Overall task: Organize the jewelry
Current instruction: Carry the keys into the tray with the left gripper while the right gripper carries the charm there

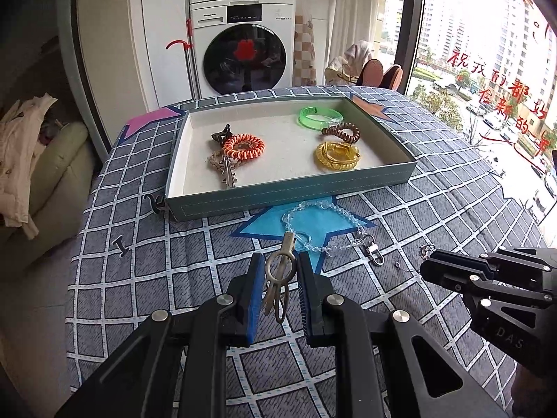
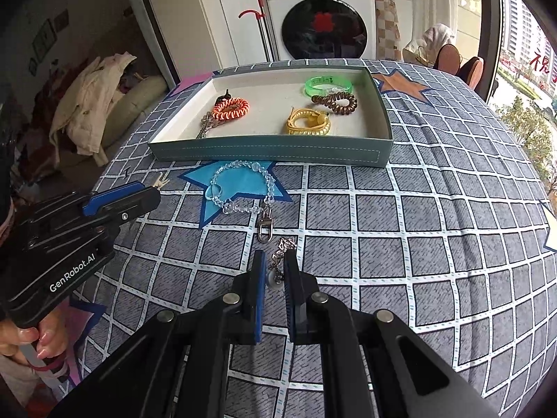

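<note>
The left hand-held gripper [image 1: 276, 271] has its blue-padded fingers [image 1: 256, 289] closed around a bronze metal hair clip with oval loops [image 1: 278, 271], the clip's tip pointing toward 12 o'clock. The right hand-held gripper [image 2: 275, 268] is pinched on a silver filigree charm with a pale round bead [image 2: 278, 268], held just above the grey grid-patterned cloth [image 2: 417, 244] that covers the tabletop.

Just past both, at 12 o'clock, a clear crystal bead bracelet with a metal snap hook [image 2: 240, 188] lies on a blue star patch [image 2: 226, 181]. Beyond it sits a shallow teal rectangular tray with a cream lining [image 2: 271, 149]. In the tray, toward 10 o'clock, an orange coiled hair tie [image 2: 230, 108] lies against a dark claw clip [image 1: 221, 134] and a silvery hair clip [image 1: 226, 170]; toward 1 o'clock lie a translucent green bangle [image 2: 327, 85], a brown coiled hair tie [image 2: 334, 102] and a yellow coiled hair tie [image 2: 308, 123]
</note>
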`<state>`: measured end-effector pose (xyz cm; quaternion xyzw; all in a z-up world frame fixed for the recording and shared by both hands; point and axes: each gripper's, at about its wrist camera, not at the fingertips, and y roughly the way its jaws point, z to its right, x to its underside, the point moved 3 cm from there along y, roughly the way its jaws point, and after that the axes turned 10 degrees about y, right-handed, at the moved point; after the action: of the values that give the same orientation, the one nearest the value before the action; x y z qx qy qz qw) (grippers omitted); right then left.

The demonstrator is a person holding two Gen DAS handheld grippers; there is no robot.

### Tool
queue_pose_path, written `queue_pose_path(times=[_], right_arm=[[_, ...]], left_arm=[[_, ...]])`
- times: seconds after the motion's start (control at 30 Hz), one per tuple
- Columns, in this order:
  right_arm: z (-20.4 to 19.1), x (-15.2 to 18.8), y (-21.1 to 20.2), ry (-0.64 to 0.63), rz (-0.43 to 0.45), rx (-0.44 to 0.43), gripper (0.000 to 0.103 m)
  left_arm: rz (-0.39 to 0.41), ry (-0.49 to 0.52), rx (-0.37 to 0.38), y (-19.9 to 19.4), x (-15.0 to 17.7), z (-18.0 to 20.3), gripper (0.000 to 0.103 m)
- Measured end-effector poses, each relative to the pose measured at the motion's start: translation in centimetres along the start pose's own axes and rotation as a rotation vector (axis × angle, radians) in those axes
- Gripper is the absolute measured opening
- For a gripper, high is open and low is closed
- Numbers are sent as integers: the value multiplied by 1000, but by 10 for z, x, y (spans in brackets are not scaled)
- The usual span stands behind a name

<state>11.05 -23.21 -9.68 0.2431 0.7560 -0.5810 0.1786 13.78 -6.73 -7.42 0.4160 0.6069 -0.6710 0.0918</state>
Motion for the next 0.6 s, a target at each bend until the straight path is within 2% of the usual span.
queue_pose_path(times=[0.6], right_arm=[[12,-17,-9,45,12,-39,11]], left_arm=[[-20,-112,-3,-8,15,-36,39]])
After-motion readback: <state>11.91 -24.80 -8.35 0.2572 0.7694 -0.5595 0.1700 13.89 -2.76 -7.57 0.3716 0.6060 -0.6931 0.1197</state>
